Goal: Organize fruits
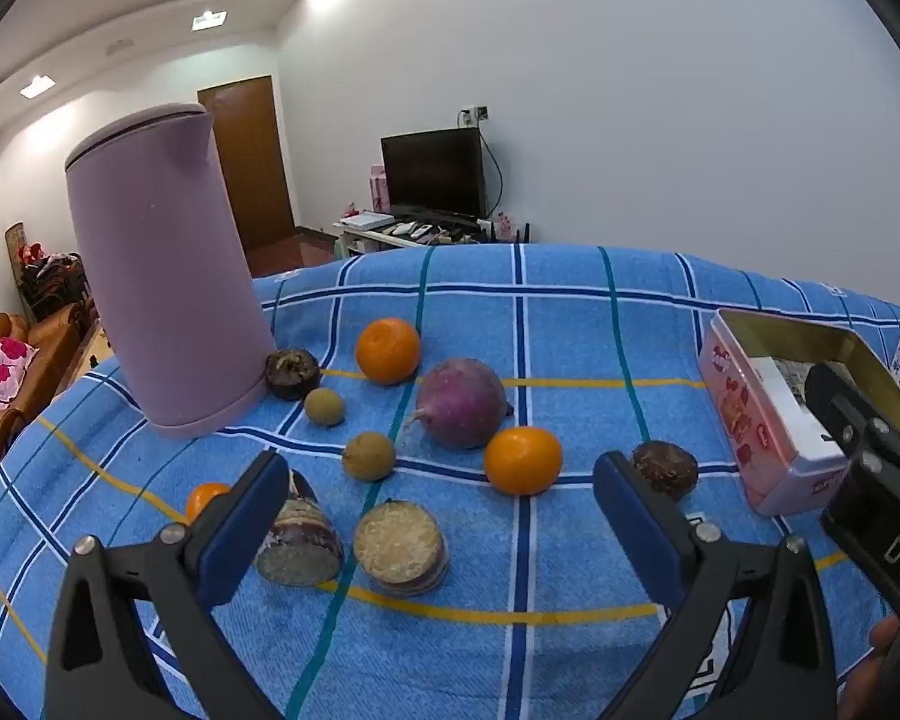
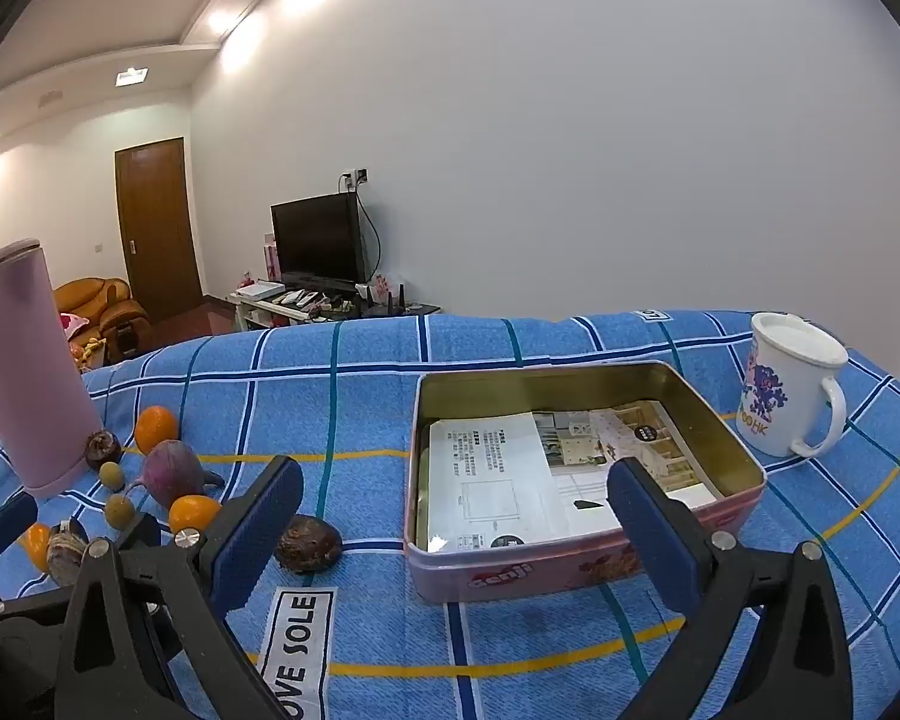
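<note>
Cloth [image 2: 510, 354] of blue plaid; white wall [image 2: 570, 150], wooden door [image 2: 156, 228].

1. The left wrist view looks forward and slightly down along the left gripper [image 1: 441, 531], close above the fruits ahead of it.
2. The right wrist view faces likewise along the right gripper [image 2: 456, 525], near the pink tin [image 2: 744, 507].
3. Both share the tin, the fruits, the purple kettle [image 1: 162, 276] and the blue checked cloth [image 1: 570, 324].

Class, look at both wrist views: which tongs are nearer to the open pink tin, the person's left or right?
Right. The right tongs hang open just in front of the pink tin, aimed at it. The left tongs hang open over the fruit, with the tin off to their right.
</note>
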Demonstrator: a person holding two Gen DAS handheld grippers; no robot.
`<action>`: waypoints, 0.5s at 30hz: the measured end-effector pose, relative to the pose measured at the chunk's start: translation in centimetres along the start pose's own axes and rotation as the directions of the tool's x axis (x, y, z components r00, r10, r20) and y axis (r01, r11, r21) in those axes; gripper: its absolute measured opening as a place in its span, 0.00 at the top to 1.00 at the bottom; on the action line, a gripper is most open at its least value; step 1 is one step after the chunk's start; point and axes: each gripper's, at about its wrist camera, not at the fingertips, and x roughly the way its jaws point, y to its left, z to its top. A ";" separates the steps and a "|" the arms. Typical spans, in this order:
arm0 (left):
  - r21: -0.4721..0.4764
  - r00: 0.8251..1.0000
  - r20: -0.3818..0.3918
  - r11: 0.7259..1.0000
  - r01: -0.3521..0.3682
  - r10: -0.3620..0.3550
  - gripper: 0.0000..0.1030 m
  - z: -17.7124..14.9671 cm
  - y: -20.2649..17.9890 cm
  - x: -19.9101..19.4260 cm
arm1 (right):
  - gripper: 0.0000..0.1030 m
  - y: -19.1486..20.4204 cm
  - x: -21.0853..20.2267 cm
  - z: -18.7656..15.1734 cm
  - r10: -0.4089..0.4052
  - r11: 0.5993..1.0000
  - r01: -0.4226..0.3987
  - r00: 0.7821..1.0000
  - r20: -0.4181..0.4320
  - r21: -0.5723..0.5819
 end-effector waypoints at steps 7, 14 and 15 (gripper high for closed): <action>-0.005 1.000 -0.008 1.000 0.000 0.000 0.00 -0.2 0.4 0.5 | 0.01 0.0 0.1 0.0 0.006 1.000 -0.006 1.000 -0.008 0.000; -0.004 1.000 0.001 1.000 0.002 -0.002 0.00 0.0 0.4 0.5 | 0.01 0.1 0.2 0.0 0.005 1.000 -0.005 1.000 -0.012 -0.002; -0.005 1.000 0.002 1.000 0.002 -0.002 0.00 0.0 0.4 0.5 | 0.01 0.2 0.2 0.0 0.005 1.000 -0.005 1.000 -0.012 -0.002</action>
